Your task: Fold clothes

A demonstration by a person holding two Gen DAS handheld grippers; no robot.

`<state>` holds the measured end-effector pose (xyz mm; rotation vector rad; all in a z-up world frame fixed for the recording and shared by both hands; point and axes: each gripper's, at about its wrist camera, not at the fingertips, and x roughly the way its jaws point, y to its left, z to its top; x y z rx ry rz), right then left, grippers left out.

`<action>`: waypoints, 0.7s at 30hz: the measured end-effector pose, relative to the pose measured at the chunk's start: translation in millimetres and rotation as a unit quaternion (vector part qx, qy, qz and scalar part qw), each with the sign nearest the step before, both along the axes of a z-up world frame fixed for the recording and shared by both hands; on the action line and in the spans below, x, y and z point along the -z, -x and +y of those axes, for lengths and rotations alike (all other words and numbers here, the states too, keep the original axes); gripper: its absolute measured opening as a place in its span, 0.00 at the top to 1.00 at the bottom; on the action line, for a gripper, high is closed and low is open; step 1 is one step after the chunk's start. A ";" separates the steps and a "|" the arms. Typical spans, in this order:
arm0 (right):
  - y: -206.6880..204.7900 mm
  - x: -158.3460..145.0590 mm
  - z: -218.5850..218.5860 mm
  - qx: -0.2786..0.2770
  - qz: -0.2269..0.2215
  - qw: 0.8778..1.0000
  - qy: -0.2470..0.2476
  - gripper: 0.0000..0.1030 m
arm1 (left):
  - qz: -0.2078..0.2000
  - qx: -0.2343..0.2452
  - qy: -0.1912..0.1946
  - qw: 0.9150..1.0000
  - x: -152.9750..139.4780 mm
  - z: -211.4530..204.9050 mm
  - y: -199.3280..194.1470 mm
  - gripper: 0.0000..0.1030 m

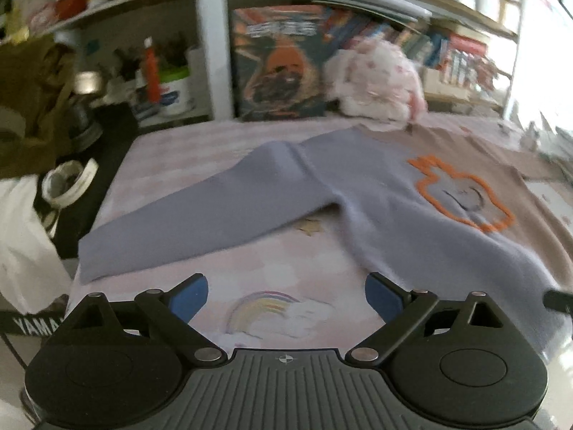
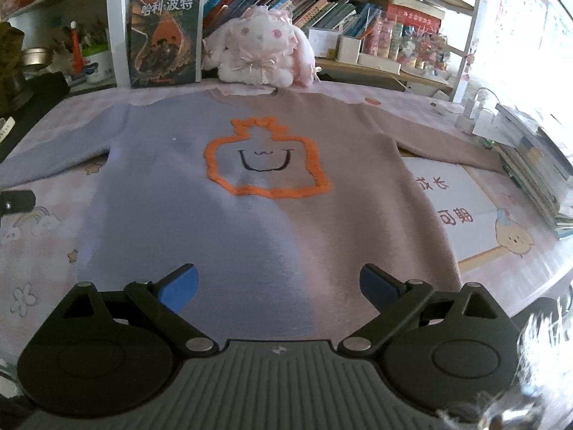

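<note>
A soft knit sweater, lavender on one half and dusty pink-brown on the other (image 2: 272, 186), lies flat and face up on a tabletop covered with a pale pink cloth printed with rainbows and clouds (image 2: 32, 222). An orange fuzzy outline with a small black smiling face (image 2: 266, 157) sits on its chest. Both sleeves stretch outward; the lavender sleeve (image 1: 193, 215) angles across the cloth toward the table's edge.

The left tongs (image 1: 286, 295) hover above the bare cloth beside the sweater's lavender side, blue-padded tips spread wide apart, holding nothing. The right tongs (image 2: 278, 286) hover over the sweater's bottom hem, also spread wide and holding nothing.

Behind the neckline sit a white and pink plush bunny (image 2: 261, 53) and a dark illustrated book standing upright (image 2: 164, 36), before crowded bookshelves (image 2: 322, 3).
</note>
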<state>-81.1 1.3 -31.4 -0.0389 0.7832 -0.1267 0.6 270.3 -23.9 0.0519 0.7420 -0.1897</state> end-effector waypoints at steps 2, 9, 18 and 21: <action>1.2 -1.4 7.2 0.008 -0.001 1.000 0.006 0.05 | 0.000 -0.018 0.007 1.000 3.5 13.7 -7.6 0.06; 0.0 -7.2 17.4 0.034 -0.001 0.999 0.020 0.05 | 0.005 -0.099 0.018 0.995 17.2 59.7 -27.0 0.06; -1.6 -8.7 23.3 0.045 0.008 0.998 0.034 0.06 | 0.010 -0.184 0.017 0.983 26.5 99.9 -43.9 0.06; -1.2 -8.5 22.6 0.052 0.011 0.998 0.034 0.06 | 0.016 -0.195 0.023 0.981 28.6 106.2 -47.3 0.06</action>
